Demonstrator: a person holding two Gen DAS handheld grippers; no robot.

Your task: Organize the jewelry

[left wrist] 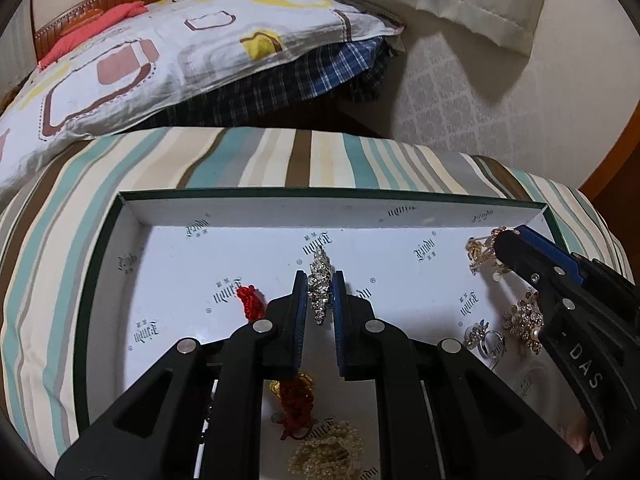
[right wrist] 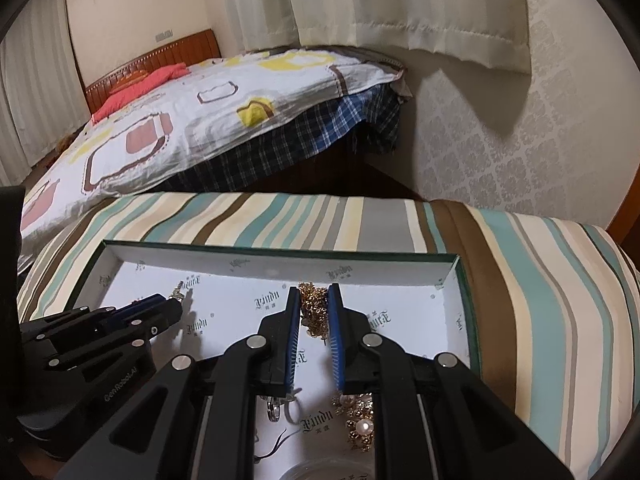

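A shallow green box with a white printed lining [left wrist: 132, 264] [right wrist: 460, 304] lies on a striped cushion. My left gripper [left wrist: 320, 280] is shut on a silver rhinestone brooch [left wrist: 319, 280], held upright over the box floor. My right gripper [right wrist: 314, 292] is shut on a gold chain piece [right wrist: 314, 300] near the box's right end; it also shows in the left wrist view [left wrist: 508, 240]. Red knotted cords [left wrist: 250, 300], a pearl cluster [left wrist: 328, 452], a silver ring [left wrist: 486, 340] and a gold pearl brooch [left wrist: 524, 320] [right wrist: 360, 424] lie in the box.
The striped cushion [left wrist: 240, 160] [right wrist: 540, 280] surrounds the box. Behind it is a bed with a patterned quilt [left wrist: 160, 60], a plaid sheet, a wooden headboard, curtains and a wallpapered wall [right wrist: 520, 140].
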